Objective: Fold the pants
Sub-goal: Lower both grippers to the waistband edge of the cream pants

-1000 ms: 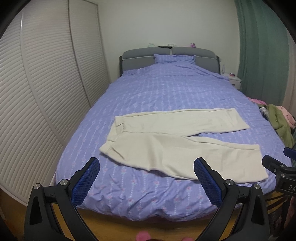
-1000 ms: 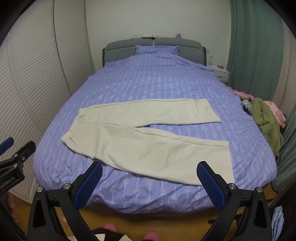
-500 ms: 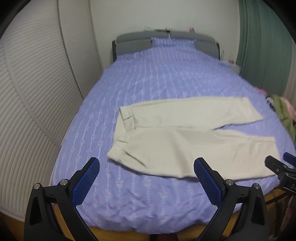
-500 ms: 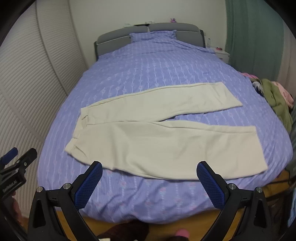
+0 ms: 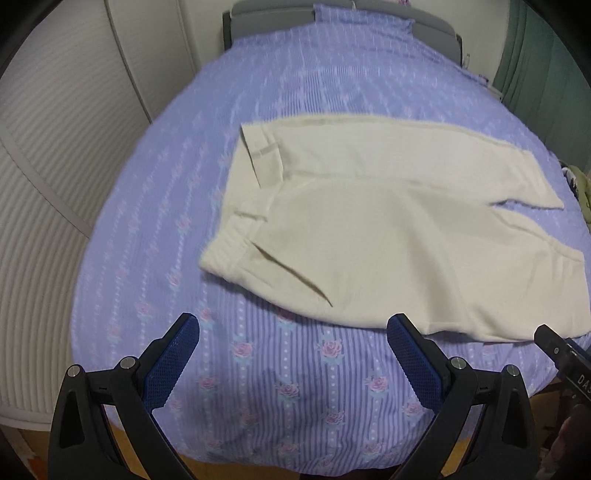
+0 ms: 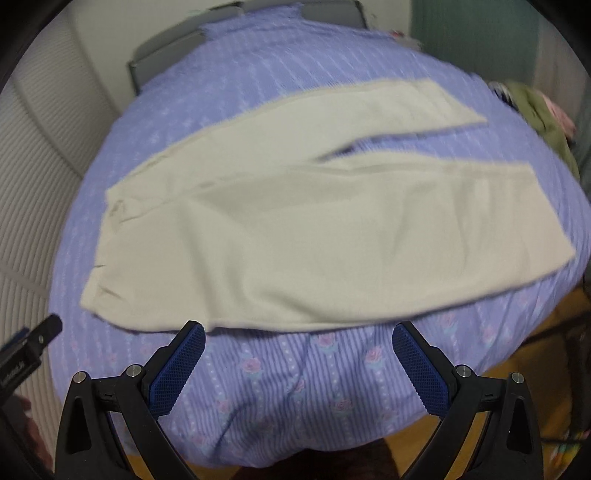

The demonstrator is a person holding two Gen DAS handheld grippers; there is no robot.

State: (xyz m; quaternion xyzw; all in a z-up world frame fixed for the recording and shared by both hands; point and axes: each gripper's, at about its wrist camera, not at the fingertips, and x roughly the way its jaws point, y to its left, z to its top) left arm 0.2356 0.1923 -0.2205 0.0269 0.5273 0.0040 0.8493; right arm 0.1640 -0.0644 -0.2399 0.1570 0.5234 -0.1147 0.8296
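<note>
Cream pants lie flat on the purple bedspread, waistband to the left, two legs spread to the right. They also show in the right wrist view. My left gripper is open and empty, just in front of the near edge of the pants by the waist end. My right gripper is open and empty, with its left fingertip at the near edge of the closer leg. Each gripper shows at the edge of the other's view.
A white louvred wardrobe runs along the left of the bed. A pile of green and pink clothes lies at the bed's right edge. A grey headboard and a green curtain stand at the back.
Both grippers have moved forward and down toward the bed. The pants now fill much more of both views. The jaws stay open.
</note>
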